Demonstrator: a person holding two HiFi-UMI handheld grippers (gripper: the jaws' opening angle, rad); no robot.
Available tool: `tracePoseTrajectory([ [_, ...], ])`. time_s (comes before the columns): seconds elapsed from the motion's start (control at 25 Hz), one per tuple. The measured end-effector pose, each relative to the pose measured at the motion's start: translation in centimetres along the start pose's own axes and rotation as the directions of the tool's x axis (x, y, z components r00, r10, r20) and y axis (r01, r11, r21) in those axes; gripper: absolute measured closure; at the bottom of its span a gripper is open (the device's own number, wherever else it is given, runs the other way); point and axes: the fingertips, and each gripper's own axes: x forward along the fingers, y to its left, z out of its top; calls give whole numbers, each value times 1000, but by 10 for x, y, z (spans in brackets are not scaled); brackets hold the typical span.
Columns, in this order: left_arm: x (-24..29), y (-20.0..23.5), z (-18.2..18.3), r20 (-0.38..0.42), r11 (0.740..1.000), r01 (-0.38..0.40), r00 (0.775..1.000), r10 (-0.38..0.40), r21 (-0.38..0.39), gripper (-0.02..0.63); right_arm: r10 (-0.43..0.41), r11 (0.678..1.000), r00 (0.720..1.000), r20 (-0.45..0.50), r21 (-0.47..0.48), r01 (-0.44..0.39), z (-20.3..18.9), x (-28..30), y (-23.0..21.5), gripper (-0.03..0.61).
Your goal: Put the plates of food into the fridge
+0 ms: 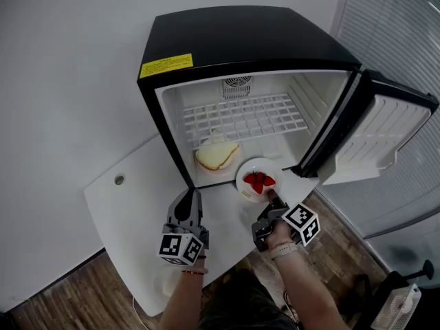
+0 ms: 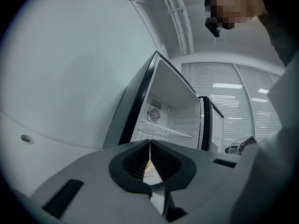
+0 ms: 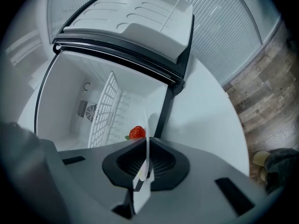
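A black mini fridge (image 1: 240,40) stands open on the white table (image 1: 137,191). On its floor lies a plate with a sandwich (image 1: 217,155). A white plate of strawberries (image 1: 256,181) sits at the fridge's threshold, partly over the sill. My right gripper (image 1: 269,199) is shut on that plate's near rim. In the right gripper view the rim (image 3: 144,171) stands pinched between the jaws, with a strawberry (image 3: 136,132) beyond. My left gripper (image 1: 192,196) hovers over the table before the fridge's left corner. It is shut and holds nothing, and it faces the fridge (image 2: 173,111).
The fridge door (image 1: 375,136) swings out to the right, past the table's edge. A white wire shelf (image 1: 240,115) spans the cabinet above both plates. A small round hole (image 1: 119,179) marks the table at the left. Wooden floor lies beyond the table's near edge.
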Motion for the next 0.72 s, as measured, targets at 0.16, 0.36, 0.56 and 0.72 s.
tracePoseTrajectory([
  [0.16,10,1,-6,-7,1000,5,1000,-5,-1,606,-10,1000,999,33,23,9,13,17,2,563],
  [0.36,13,12,-10,-4,1000,-20,1000,20,8,606,-21,999,998,60,28,19,23,37,4,563],
  [0.56,13,21,-10,1,999,-42,999,42,5,606,-30,1000,996,82,12,29,31,55,6,563],
  [0.72,12,22,-10,6,999,-42,999,42,2,606,-31,999,995,99,-14,33,36,69,10,563],
])
